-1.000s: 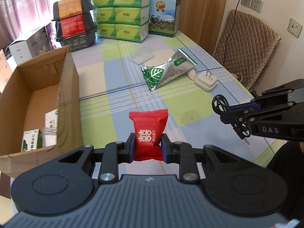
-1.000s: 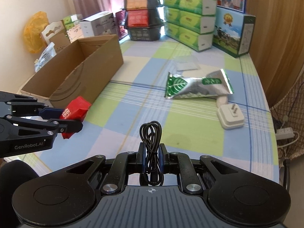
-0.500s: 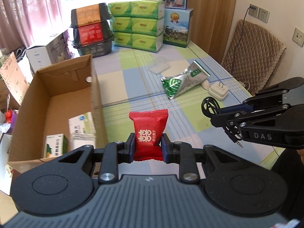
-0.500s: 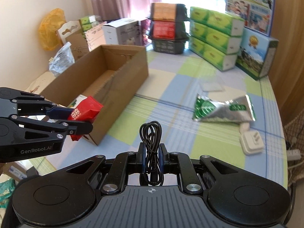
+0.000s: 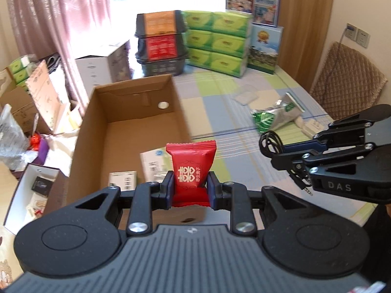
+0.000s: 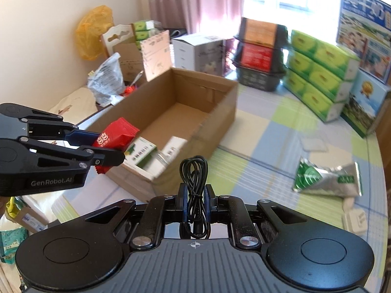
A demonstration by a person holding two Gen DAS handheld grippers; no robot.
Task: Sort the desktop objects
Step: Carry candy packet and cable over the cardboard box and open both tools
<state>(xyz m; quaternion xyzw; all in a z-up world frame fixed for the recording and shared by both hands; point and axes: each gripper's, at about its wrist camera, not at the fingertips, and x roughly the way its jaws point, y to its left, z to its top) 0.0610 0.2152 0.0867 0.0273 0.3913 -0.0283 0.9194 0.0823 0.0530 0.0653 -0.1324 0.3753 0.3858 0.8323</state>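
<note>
both grippers carried up and leftward since the earlier frames, from above the checked tablecloth (image 5: 249, 131) to the near end of the open cardboard box (image 5: 97, 127); box interior now wide in both views. left gripper (image 5: 190, 190) clamped on a red candy packet (image 5: 190, 171), packet upright between the pads and poised above the box's near end, over small white and green cartons (image 6: 144, 150) lying on the box floor. right gripper (image 6: 194, 202) pinched on a coiled black cable (image 6: 194, 171), loop standing above the fingers, plug end dangling below in the left view (image 5: 301, 185); held just outside the box's near right corner, above the cloth.

left on the table, well apart from the box: a silver-green foil pouch (image 6: 327, 179), a white plug adapter (image 6: 354, 222), a clear plastic packet (image 5: 245, 95).

risks, as judged from this pose:
- cable let go too early: lands on the cloth or drapes over the box wall, the right gripper not being over the opening.
- dangling plug catching on the cardboard rim on the way in.
- grippers close together: contact between them while crossing the rim.
- packet gripped only at its lower part: possible tilt and slip before release.
</note>
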